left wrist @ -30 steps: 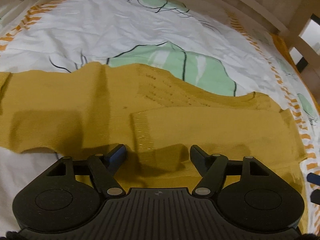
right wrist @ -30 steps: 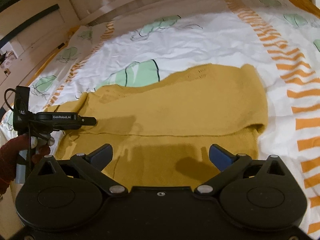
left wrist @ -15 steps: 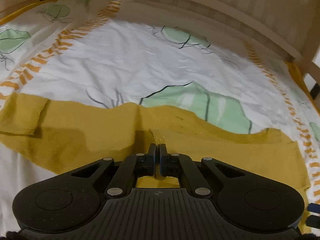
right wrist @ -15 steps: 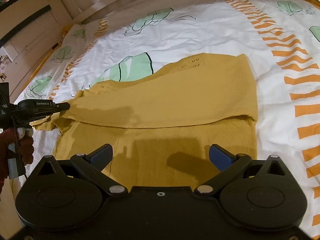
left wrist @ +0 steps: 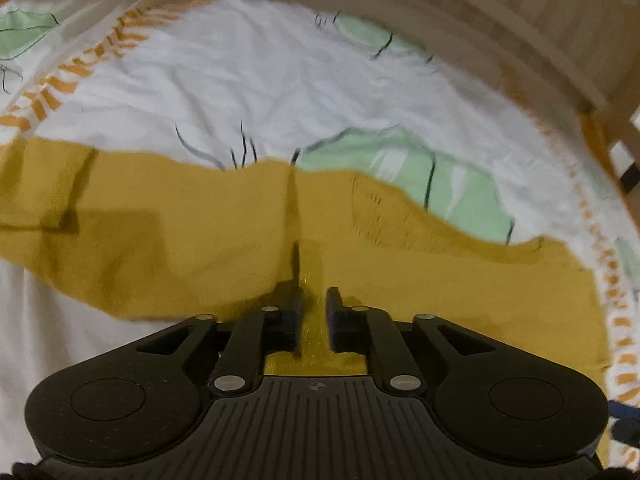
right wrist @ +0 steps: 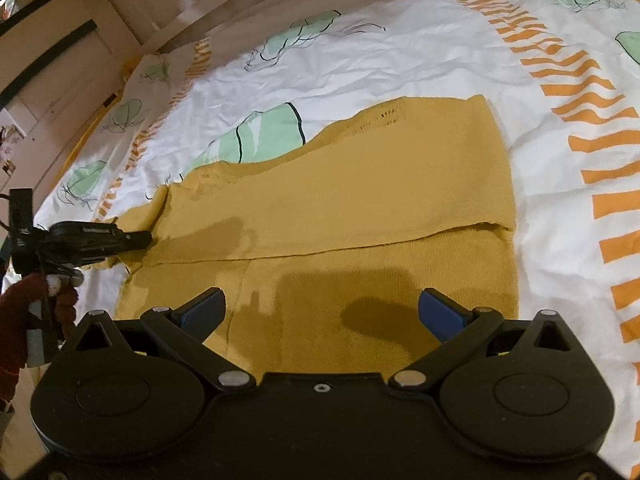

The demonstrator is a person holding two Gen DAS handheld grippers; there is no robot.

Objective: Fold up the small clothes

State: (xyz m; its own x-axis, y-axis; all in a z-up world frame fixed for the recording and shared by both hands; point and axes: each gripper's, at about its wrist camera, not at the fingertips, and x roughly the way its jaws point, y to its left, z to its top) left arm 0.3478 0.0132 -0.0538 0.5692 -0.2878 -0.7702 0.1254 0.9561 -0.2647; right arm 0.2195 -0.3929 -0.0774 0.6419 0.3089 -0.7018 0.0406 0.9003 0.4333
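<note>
A mustard-yellow knit sweater [right wrist: 360, 200] lies flat on the bed, one part folded over along a long crease. In the left wrist view the sweater [left wrist: 180, 220] stretches across the frame with a sleeve out to the left. My left gripper [left wrist: 314, 300] sits low over the sweater with its jaws a narrow gap apart and yellow fabric showing between them; no pinch shows. It also shows in the right wrist view [right wrist: 136, 240] at the sweater's left edge. My right gripper [right wrist: 320, 308] is wide open and empty above the sweater's near part.
The sweater lies on a white bedsheet [right wrist: 400, 52] with green leaf prints and orange stripes. A wooden bed frame [left wrist: 540, 20] runs along the far side. A hand in a dark red sleeve [right wrist: 20, 312] holds the left gripper.
My left gripper closed on the sweater's cuff half a second ago and now its jaws have parted a little. It has moved left along the sweater. The right gripper stays open, hovering.
</note>
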